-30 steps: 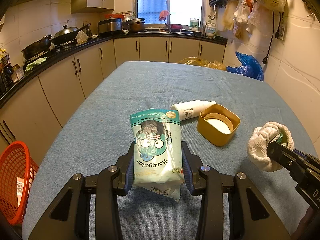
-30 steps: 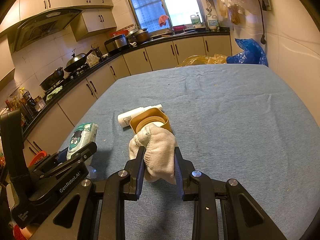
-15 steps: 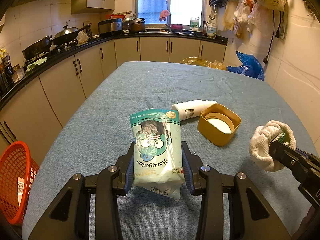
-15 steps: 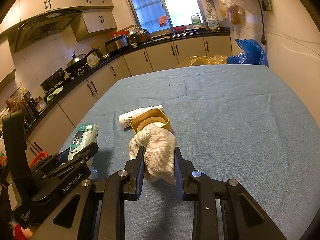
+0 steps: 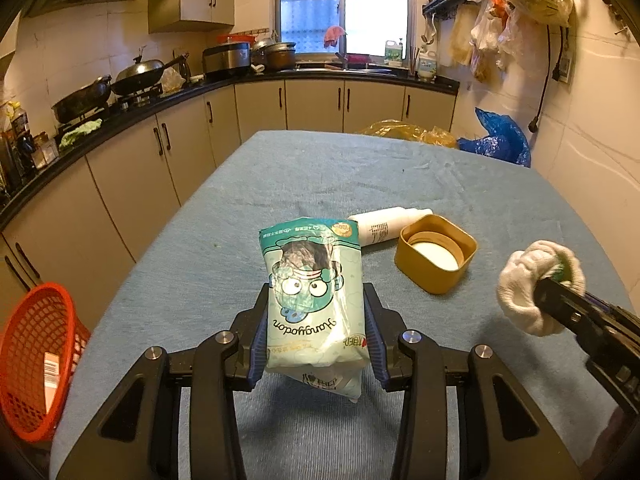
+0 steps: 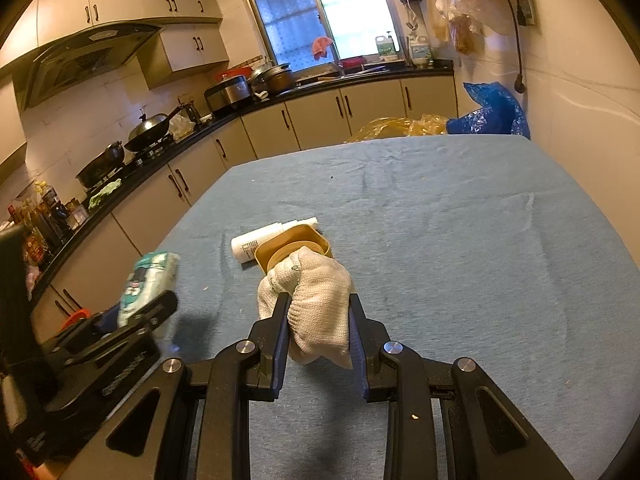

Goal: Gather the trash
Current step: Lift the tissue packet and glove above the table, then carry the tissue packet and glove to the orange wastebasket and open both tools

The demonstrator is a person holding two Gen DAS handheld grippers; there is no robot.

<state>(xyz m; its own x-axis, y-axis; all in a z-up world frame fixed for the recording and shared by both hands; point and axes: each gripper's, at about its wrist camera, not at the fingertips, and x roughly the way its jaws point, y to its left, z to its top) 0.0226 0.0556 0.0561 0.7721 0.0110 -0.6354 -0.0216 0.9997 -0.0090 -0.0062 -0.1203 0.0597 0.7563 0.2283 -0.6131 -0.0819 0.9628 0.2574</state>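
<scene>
Currently both grippers loaded. Left gripper clamps a teal snack packet, lifted off the blue table. Right gripper clamps a balled white glove, also clear of the cloth. Ahead of both: a white bottle lying touching a yellow lid. Red basket sits low, off the left gripper's left side, below table edge. Likely next: carry over the rim before letting go; packet is floppy, so keep it pinched mid-body and drop from directly above.
</scene>
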